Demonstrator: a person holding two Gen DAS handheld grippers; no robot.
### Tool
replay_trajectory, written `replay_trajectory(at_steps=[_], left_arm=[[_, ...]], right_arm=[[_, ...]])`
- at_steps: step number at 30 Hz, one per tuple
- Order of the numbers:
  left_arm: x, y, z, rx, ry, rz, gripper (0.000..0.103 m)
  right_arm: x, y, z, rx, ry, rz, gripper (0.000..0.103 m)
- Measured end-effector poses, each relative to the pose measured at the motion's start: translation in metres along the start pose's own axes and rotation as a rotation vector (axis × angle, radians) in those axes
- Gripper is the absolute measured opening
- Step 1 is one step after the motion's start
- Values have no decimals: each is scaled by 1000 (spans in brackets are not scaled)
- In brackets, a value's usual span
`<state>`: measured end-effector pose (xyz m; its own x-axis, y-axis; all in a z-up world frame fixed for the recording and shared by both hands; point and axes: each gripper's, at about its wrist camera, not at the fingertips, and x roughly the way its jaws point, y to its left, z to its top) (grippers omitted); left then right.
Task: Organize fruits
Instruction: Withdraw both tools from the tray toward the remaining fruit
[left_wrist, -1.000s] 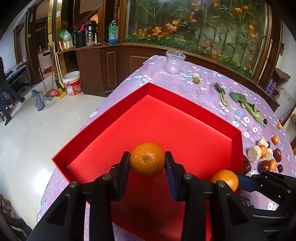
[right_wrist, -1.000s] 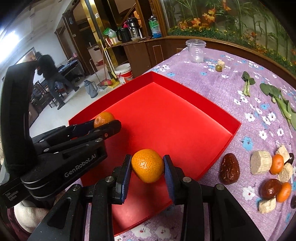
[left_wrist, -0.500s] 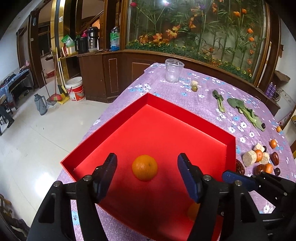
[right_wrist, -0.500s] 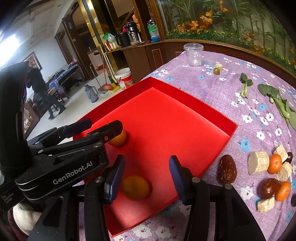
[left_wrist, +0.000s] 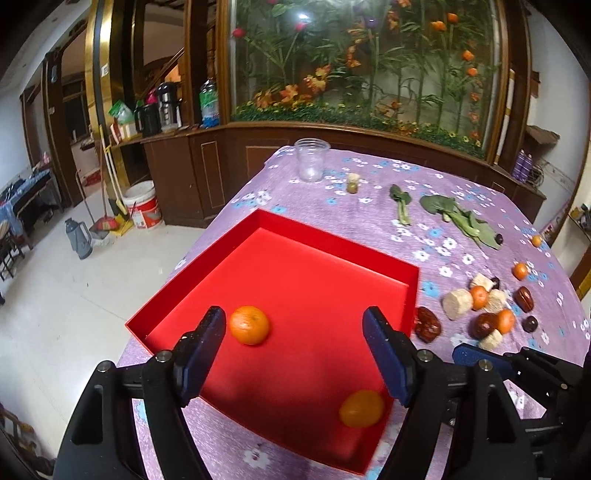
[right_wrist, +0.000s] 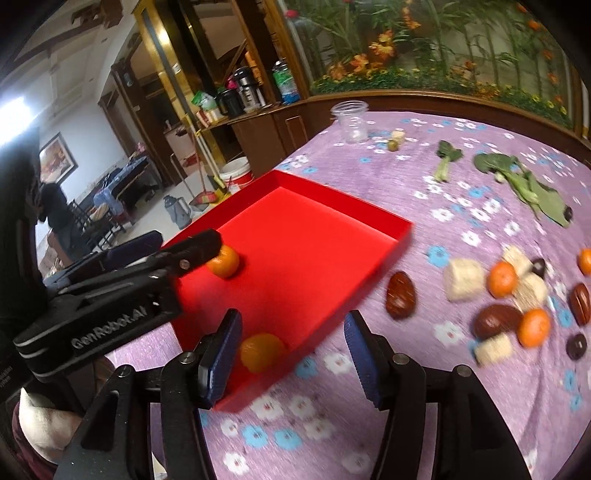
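Resting loose in red tray (left_wrist: 332, 236): oranges (left_wrist: 249, 325)

I see a bright red tray (left_wrist: 334, 236) holding two orange mandarins (left_wrist: 249, 325) (left_wrist: 361, 408). The surface (left_wrist: 436, 184) wears a purple cloth dotted with white and blue flowers. My tools (left_wrist: 295, 350) (right_wrist: 291, 354) are black with blue pads (left_wrist: 384, 354).

Dark wood cabinet (left_wrist: 192, 177) at 10 o'clock; glazed plant display (left_wrist: 369, 62) at 12; pale tile floor (left_wrist: 55, 295) at 9; white bucket (left_wrist: 142, 205) beside the cabinet.
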<state>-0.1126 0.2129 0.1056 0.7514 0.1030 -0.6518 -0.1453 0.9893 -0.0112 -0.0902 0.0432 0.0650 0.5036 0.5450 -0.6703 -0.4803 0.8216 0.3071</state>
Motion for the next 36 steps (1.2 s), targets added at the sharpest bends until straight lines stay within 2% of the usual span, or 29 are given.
replay_trajectory(at_steps=[5, 10, 17, 21, 25, 30, 36], left_arm=[[-11, -22, -2, 48, -10, -17, 78], [-14, -37, -5, 59, 8, -61, 79], [2, -65, -12, 85, 75, -135, 79], [14, -84, -17, 100, 116, -210, 79], [30, -107, -25, 128, 168, -291, 79], [47, -127, -30, 143, 228, -357, 79], [63, -142, -2, 190, 178, -360, 78]], right_arm=[[-24, -24, -15, 46, -29, -27, 63], [-53, -64, -37, 132, -63, -81, 69], [-82, -124, -63, 267, -84, -156, 69], [-89, -148, -63, 299, -89, -190, 69], [-86, -158, -54, 276, -82, -212, 69], [-85, -170, -43, 252, -86, -249, 69], [-86, -194, -31, 256, -94, -312, 69]])
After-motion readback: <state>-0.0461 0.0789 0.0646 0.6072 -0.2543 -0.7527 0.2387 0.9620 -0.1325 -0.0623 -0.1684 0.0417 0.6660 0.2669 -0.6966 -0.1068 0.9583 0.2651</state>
